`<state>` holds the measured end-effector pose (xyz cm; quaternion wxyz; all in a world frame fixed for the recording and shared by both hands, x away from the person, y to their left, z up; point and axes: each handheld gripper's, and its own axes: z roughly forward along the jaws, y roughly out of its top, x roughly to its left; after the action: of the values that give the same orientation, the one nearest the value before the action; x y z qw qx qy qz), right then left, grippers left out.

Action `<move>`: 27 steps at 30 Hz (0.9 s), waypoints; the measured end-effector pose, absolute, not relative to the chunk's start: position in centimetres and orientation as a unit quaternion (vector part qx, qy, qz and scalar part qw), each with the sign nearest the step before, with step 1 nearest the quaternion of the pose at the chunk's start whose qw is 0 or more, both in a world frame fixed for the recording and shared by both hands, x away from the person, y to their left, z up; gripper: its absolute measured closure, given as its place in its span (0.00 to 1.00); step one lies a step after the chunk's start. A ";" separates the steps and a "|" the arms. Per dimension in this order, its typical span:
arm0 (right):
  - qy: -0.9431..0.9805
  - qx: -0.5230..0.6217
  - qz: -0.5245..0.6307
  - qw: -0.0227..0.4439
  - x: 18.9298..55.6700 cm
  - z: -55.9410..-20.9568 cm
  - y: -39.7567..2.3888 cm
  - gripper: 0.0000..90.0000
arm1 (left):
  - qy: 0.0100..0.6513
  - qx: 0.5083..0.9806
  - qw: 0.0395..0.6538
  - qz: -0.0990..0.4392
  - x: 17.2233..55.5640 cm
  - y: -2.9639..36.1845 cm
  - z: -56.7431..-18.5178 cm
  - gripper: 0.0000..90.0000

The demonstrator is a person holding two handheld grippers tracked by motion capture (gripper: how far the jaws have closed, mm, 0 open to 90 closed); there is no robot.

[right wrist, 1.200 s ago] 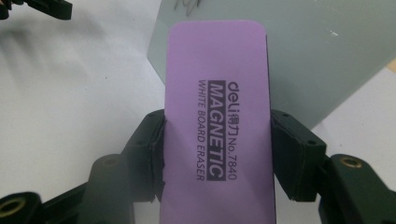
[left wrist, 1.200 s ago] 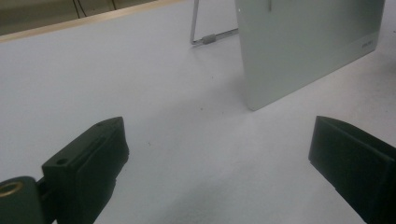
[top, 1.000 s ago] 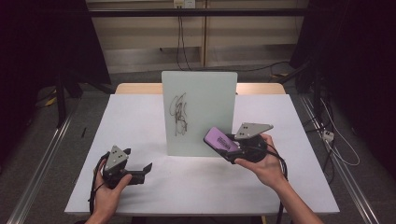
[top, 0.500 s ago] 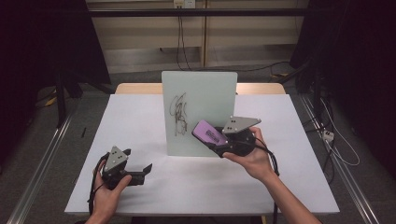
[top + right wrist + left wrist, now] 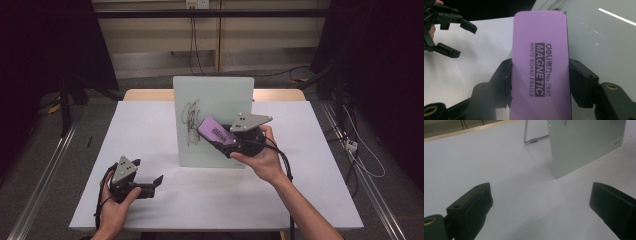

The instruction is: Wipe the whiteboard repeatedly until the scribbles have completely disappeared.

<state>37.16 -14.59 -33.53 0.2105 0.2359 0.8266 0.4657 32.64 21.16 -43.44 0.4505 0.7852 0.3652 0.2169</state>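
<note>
The purple whiteboard eraser (image 5: pixel 540 62) sits clamped between the jaws of the right gripper (image 5: pixel 227 142), held up against the face of the small whiteboard (image 5: pixel 215 100), just beside its black scribble (image 5: pixel 191 120). The board stands upright near the far edge of the white table (image 5: pixel 150 125), at its middle. The left gripper (image 5: pixel 150 184) rests by the near left corner, jaws wide apart and empty

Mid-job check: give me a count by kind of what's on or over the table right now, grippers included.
Grippers: 2, left gripper and right gripper
Erasers: 1, purple eraser, clamped in the right gripper
Whiteboards: 1, upright whiteboard with black scribbles
Total: 4
</note>
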 end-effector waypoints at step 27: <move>0.820 0.214 0.469 0.249 39.2 -29.9 -11.3 0.46 | 0.365 0.783 0.455 0.217 33.1 21.3 -43.4 0.05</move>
<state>39.19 -11.34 -29.88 0.2494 0.2136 0.8200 0.4688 33.14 21.29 -43.44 0.4554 0.7827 0.3650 0.2165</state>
